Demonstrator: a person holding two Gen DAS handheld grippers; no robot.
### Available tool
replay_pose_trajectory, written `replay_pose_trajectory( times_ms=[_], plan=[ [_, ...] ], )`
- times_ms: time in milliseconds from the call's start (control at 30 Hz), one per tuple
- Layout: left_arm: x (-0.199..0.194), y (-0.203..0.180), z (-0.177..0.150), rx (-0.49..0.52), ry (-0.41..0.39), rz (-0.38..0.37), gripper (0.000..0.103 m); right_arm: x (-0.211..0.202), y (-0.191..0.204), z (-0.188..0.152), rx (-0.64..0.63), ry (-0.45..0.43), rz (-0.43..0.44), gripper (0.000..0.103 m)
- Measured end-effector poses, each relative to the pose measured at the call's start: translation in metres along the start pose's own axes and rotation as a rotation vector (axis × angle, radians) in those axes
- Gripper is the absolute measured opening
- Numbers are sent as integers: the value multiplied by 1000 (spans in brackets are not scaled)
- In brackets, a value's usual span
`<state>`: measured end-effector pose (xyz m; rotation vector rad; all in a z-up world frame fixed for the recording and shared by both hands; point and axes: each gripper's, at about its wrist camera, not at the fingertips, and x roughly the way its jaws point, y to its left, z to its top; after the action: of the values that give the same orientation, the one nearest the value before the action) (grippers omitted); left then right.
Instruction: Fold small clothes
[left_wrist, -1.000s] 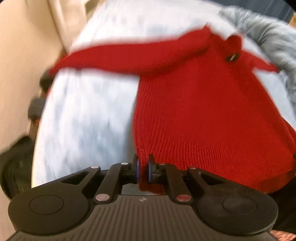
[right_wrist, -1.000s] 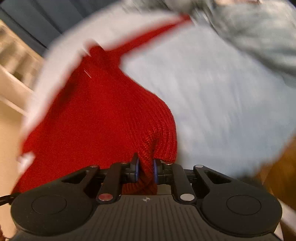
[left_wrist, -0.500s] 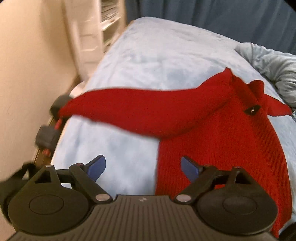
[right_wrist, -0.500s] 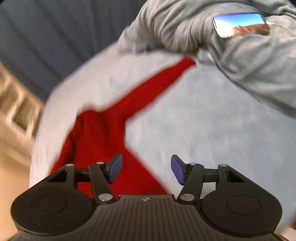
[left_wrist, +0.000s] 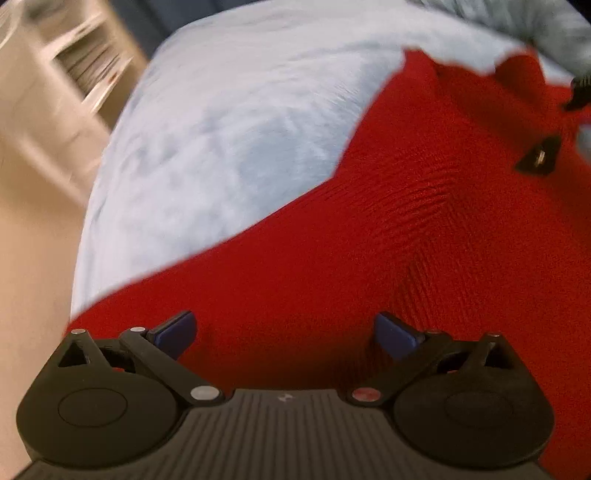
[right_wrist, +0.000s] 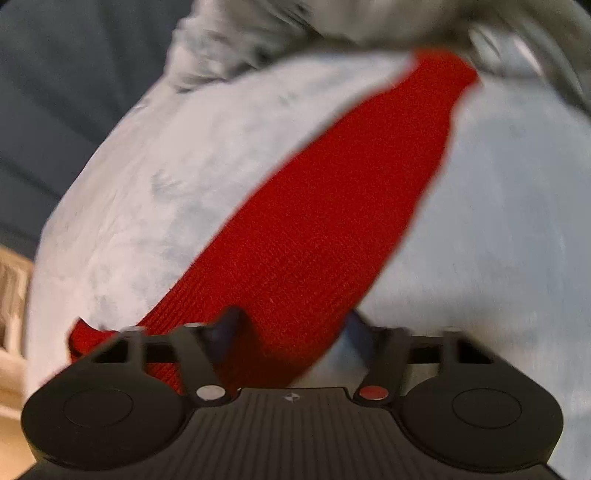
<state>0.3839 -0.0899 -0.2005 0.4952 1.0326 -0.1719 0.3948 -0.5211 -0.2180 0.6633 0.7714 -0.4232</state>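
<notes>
1. Though blurred at the edges, shows a red knitted sweater (left_wrist: 369, 258) spread flat on a pale blue plush bed cover (left_wrist: 221, 147), filling the left wrist view from 8 o'clock round to 2 o'clock.
2. Carries a small black triangular label (left_wrist: 537, 158) near the neck, at 2 o'clock in that view.
3. Runs one long red sleeve (right_wrist: 332, 221) slantwise across the right wrist view, from 7 o'clock up to its cuff at 1 o'clock, flat on the same cover.
4. Left gripper (left_wrist: 284, 332): jaws just swung wide apart, blue pads (left_wrist: 177, 330) hanging above the red knit at 6 o'clock, gripping nothing.
5. Right gripper (right_wrist: 291, 328): jaws just been closing, caught smeared and partly apart at 6 o'clock, with the lower sleeve lying between them; cannot tell whether the pads touch the knit.
6. Beyond the sweater: crumpled grey blanket (right_wrist: 258, 37) at 12 o'clock in the right wrist view, touching the cuff end.
7. Farther out: dark blue curtain (right_wrist: 55, 92) at 10 o'clock there, and a blurred pale shelf unit (left_wrist: 74, 66) at 10 o'clock in the left wrist view.
</notes>
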Motion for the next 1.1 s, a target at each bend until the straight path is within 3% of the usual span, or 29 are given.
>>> replay_pose_trajectory(
  times_ms=[33,67,133,233,267,367,400,433,467,533,600,667,867,933,1100],
  plan=[
    [4,-5,5,18,-18,11,71,-5,4,2,-69,-16,-20,7],
    [6,-4,12,11,-18,-26,32,-15,2,6,-91,-48,-34,7],
    [5,11,24,-84,-38,3,25,-42,-12,22,-115,-155,-84,6],
    [1,62,35,-261,-104,83,17,-81,-55,44,-63,-344,-288,5],
    [4,80,37,-317,-103,103,17,-81,-76,49,-25,-327,-310,5],
    [32,116,45,-431,-35,93,17,-48,-117,41,57,-130,-358,5],
    [40,118,48,-439,-22,98,19,-34,-124,33,41,-70,-354,6],
    [47,117,50,-442,-11,93,20,-27,-125,26,11,-80,-359,11],
    [53,113,53,-431,3,97,29,-28,-122,21,-16,-125,-374,14],
    [58,108,56,-396,11,154,52,-33,-118,15,-18,-143,-421,45],
    [56,108,53,-368,-12,204,89,-44,-116,13,-2,-110,-433,62],
    [42,109,39,-379,-52,235,93,-73,-110,1,-1,-116,-384,62],
    [-38,123,-43,-509,-57,116,95,-190,-75,-82,-131,-104,-118,65],
    [-72,117,-77,-520,-51,136,102,-226,-62,-113,-193,-98,-46,67],
    [-164,83,-158,-480,-69,155,103,-304,-19,-183,-387,-88,60,74]
  ],
)
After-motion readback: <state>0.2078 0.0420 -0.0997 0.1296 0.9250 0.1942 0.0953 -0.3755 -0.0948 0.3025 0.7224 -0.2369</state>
